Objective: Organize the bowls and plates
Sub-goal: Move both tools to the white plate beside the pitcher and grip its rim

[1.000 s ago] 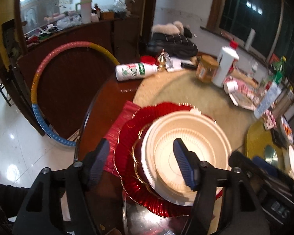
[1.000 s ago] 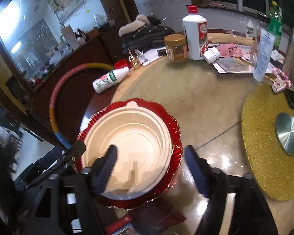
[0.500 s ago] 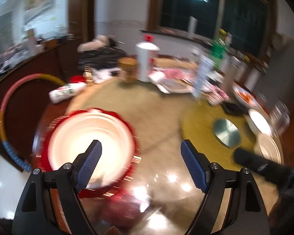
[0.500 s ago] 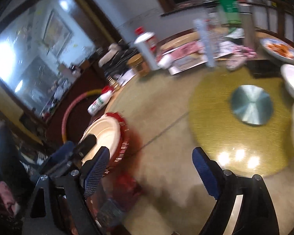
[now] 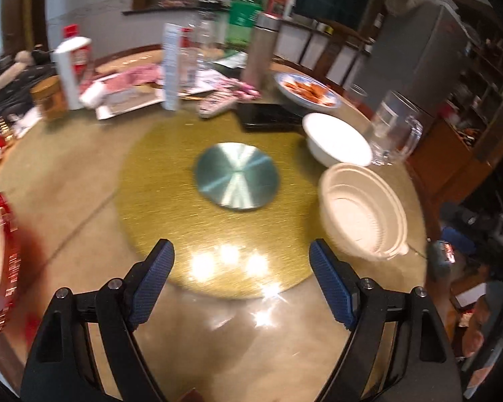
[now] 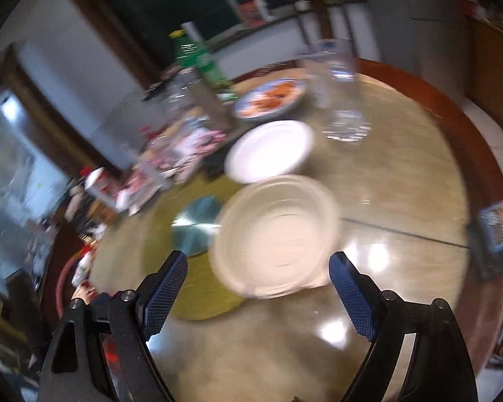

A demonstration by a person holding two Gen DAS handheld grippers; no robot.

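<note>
Right claw (image 6: 258, 288) spread, cream bowl (image 6: 275, 234) (blurred) ahead

The left hand-held gripper (image 5: 241, 281) was spread wide, its two black arms angling up from the bottom of its own view and its blue ribbed pads (image 5: 152, 279) well apart with nothing between them. The right hand-held gripper (image 6: 258, 293) was likewise spread wide, blue pads (image 6: 352, 296) far apart and empty, and its view was tilted and smeared with blur.
</note>
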